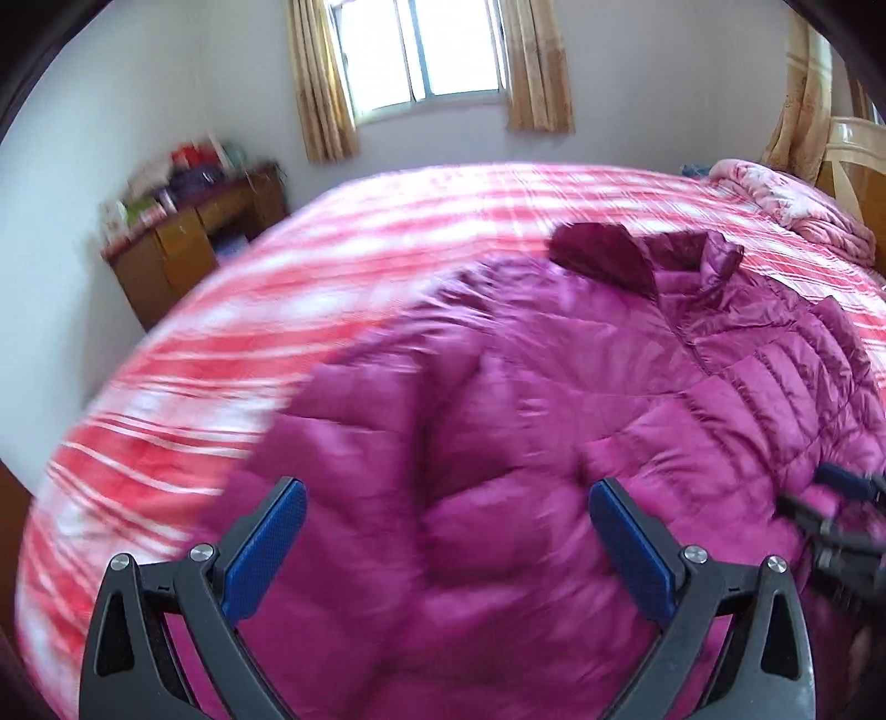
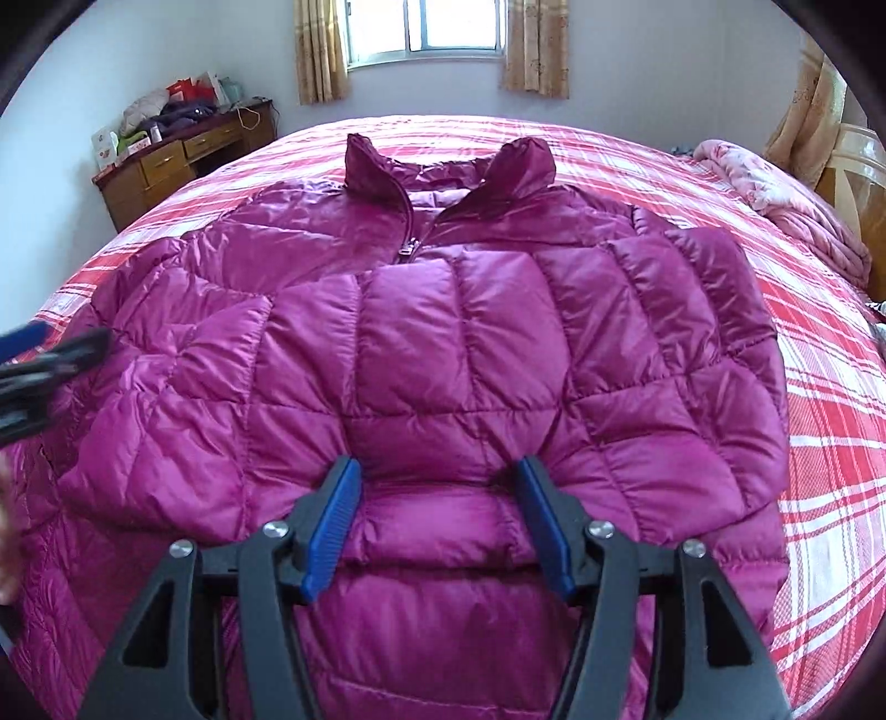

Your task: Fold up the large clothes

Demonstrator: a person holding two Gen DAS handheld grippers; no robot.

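Blue-padded fingers (image 2: pixel 332 526) of the right gripper (image 2: pixel 440 520) fill the bottom of the right wrist view, spread apart, nothing pinched between them. It points forward along the jacket (image 2: pixel 443 343) toward the collar (image 2: pixel 443 160), level, tips low over the folded sleeve (image 2: pixel 637 354) part; contact with the fabric can't be confirmed.

Magenta quilted down jacket lies front-up on the bed (image 2: pixel 819 387), which has a red-and-white plaid sheet. Zipper (image 2: pixel 407 246) closed up to the chest, collar standing open at the far end. Both sleeves are folded in across the front.

Left gripper (image 1: pixel 446 526) in its own view: jaws spread wide, empty, hovering over the jacket's left side, angled toward the right. View is heavily motion-blurred. From the right wrist camera the left gripper (image 2: pixel 50 354) shows at the left edge, blurred, over the jacket's left sleeve area. From the left wrist camera the right gripper (image 1: pixel 830 515) sits at the right edge, over the jacket.

Background: window (image 2: pixel 423 27) with tan curtains (image 2: pixel 318 50), wooden desk (image 2: pixel 183 160) piled with clutter at far left, pink quilt (image 2: pixel 797 205) bunched at the bed's far right.
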